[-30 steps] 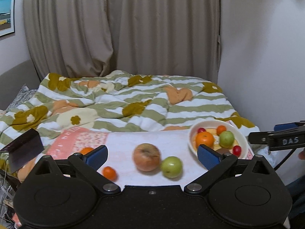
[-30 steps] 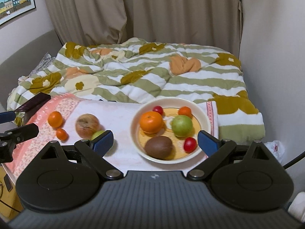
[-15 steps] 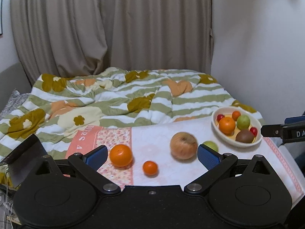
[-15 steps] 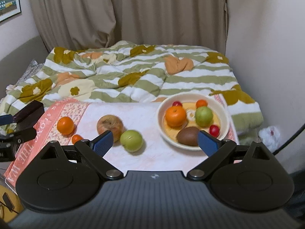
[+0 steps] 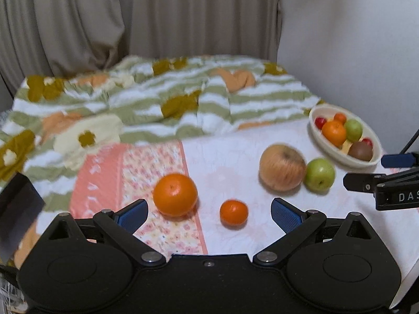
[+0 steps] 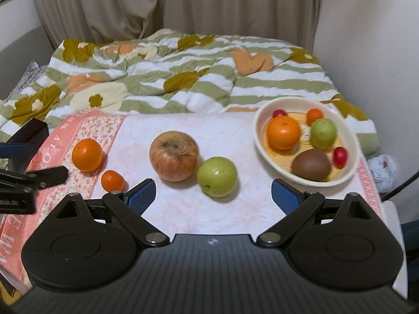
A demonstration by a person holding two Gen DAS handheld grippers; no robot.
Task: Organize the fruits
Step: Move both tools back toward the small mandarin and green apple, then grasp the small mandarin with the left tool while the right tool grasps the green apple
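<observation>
Left tool [image 5: 209, 215]: black linkage arms, blue ribbed pads, silver screws; right tool [image 6: 212, 195] alike, white "DAS" lettering.

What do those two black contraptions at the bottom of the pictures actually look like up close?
Each is a matte black plastic gripper. The left gripper and the right gripper have two round discs, angled link arms with silver pivot screws, and two fingers tipped with blue textured pads. The right one's body is ribbed. Seen from the side, white letters "DAS" show on it, and a dark cable runs nearby.
</observation>
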